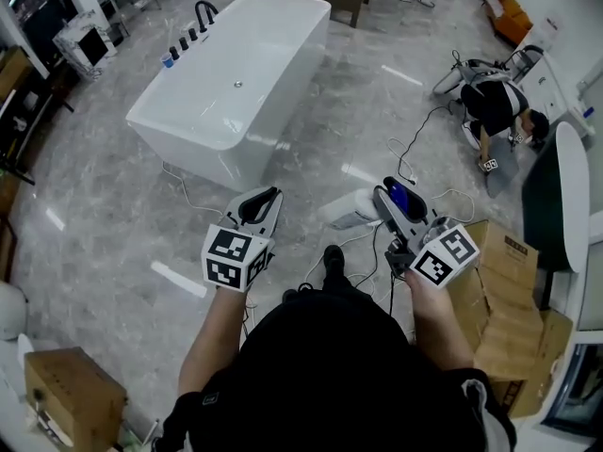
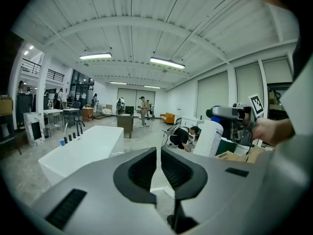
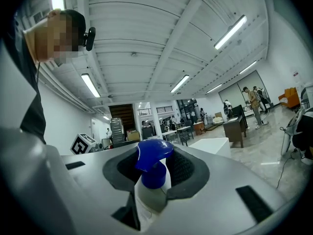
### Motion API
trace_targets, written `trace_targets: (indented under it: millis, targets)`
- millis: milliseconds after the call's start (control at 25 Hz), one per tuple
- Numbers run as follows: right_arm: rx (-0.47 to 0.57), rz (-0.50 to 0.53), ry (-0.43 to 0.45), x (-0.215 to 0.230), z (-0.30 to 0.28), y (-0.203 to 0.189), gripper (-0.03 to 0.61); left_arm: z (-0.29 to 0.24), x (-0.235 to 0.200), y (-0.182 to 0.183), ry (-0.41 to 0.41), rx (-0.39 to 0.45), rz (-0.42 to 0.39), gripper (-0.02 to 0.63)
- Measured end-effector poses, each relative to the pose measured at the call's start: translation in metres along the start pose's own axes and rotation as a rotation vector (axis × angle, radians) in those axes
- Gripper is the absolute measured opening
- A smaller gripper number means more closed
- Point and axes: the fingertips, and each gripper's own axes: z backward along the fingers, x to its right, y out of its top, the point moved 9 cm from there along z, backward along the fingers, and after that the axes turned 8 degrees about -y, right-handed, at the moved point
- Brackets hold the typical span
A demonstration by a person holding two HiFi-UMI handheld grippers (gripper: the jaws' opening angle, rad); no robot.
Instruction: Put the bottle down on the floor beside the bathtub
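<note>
From where I stand the bottle (image 1: 350,211) is nowhere near down yet. The right tool (image 1: 391,201) pinches it high up, around the neck just under the blue spray head, and the white body sticks out ahead almost on its side, in the air above the floor (image 1: 113,215) and well apart from the bathtub (image 1: 236,83). That grip is my main worry, since a hold so near the top leaves the heavy end free to swing or slide through the pads on the way down. Lowered at this tilt, it would land on an edge of its base and roll over as soon as the tool lets go. It needs turning upright first, with the base flat on the floor before any release. The cables (image 1: 415,158) trailing over the floor near the tub's near corner are another hazard, both for feet and as a bump under the base. Going in too close could also knock the bottle against the tub's side wall. The left tool (image 1: 267,196) has its jaws pressed together on nothing, so it cannot steady a wobble.
</note>
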Motion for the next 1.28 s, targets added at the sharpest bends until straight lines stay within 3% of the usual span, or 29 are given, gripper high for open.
trace_targets:
  millis: [200,560,920,1280]
  targets:
    - [0.007,-0.001,0.042,0.018,-0.023,0.005,0.127,-0.015,-0.006,0.003,0.027,-0.020,0.008,0.040]
    - [-0.012,0.011,0.096,0.110,-0.054,0.031,0.127,-0.120,-0.013,0.042,0.016,-0.026,0.009,0.040]
    - [-0.031,-0.008,0.074,0.229,-0.061,0.053,0.127,-0.233,-0.022,0.070,0.035,-0.056,0.040,0.040]
    - [-0.076,-0.080,0.009,0.305,-0.053,0.044,0.127,-0.300,-0.034,0.066,0.023,-0.111,0.089,0.040]
